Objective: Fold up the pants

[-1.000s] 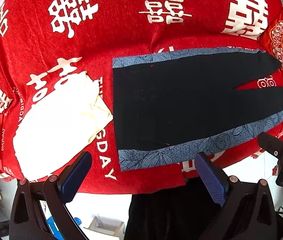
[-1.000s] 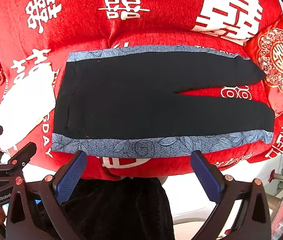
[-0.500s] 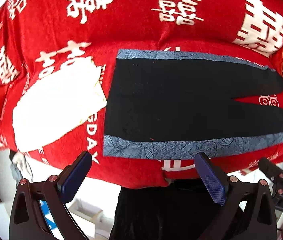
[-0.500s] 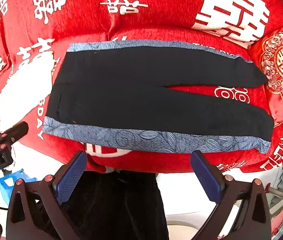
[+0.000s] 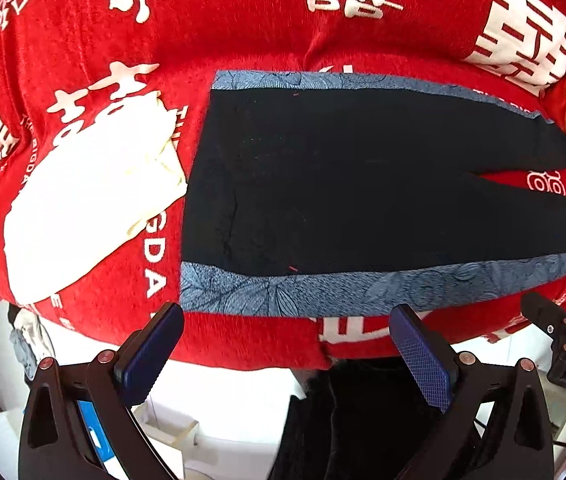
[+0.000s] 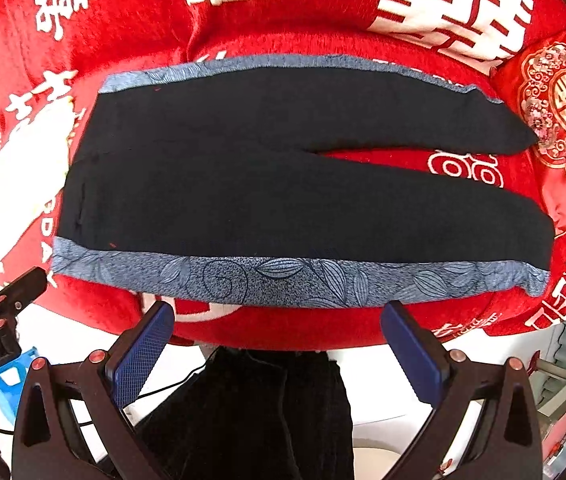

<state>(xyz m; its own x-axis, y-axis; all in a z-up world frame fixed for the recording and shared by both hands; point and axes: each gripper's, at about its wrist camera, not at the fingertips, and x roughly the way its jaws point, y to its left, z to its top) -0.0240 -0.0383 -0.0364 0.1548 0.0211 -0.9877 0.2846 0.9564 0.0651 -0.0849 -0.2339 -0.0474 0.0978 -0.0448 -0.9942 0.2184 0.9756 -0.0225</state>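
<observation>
Black pants with blue-grey patterned side stripes lie flat on the red cloth, waist to the left, legs spread to the right; they also show in the right wrist view. My left gripper is open and empty, just before the near stripe by the waist end. My right gripper is open and empty, before the middle of the near stripe. Each gripper shows at the edge of the other's view.
A white folded garment lies left of the pants' waist. A red embroidered cushion sits at the right by the leg ends. The red cloth's front edge drops to a white floor with the person's dark trousers below.
Both grippers first drew back from the table edge, then came closer to the near stripe. The pants have not moved.
</observation>
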